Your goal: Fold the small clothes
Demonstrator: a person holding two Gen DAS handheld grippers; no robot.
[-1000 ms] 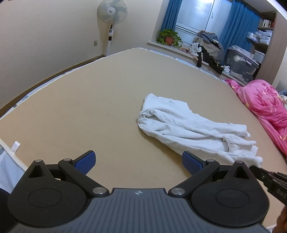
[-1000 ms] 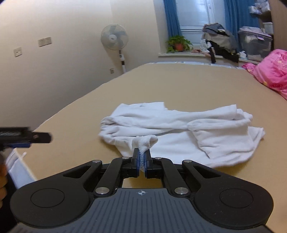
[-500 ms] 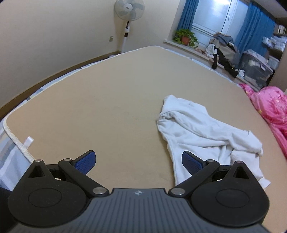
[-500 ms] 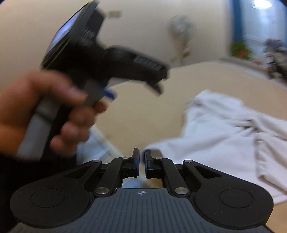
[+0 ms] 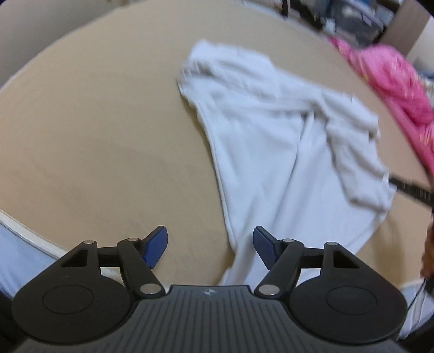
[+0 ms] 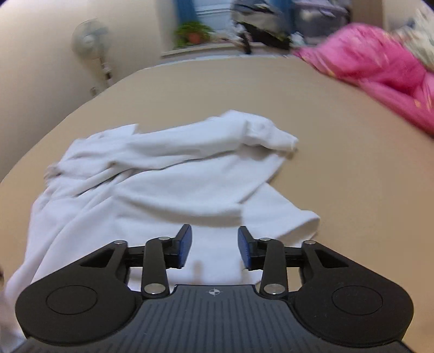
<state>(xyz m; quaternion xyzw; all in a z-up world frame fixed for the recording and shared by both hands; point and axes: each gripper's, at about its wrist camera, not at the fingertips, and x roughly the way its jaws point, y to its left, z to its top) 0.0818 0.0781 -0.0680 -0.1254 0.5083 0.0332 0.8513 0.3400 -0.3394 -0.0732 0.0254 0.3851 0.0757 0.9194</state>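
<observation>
At the bed's near edge, left gripper (image 5: 210, 248) closing yet released, right gripper (image 6: 214, 245) opening, released, over the crumpled white garment (image 6: 173, 187).

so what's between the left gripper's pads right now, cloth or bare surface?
Both, in the left wrist view: the near edge of the white garment runs down inside the right pad of the left gripper; the remaining gap shows bare tan surface. Pads touch nothing.

A plain white garment (image 6: 173, 190) lies crumpled on a tan bed surface (image 6: 352, 168). Far right, a bright pink quilt (image 6: 379, 73) carries small yellowish specks (blurred). Both grippers are black with blue pads (image 5: 156, 245). Blue curtains (image 6: 185, 10) hang far off.
</observation>
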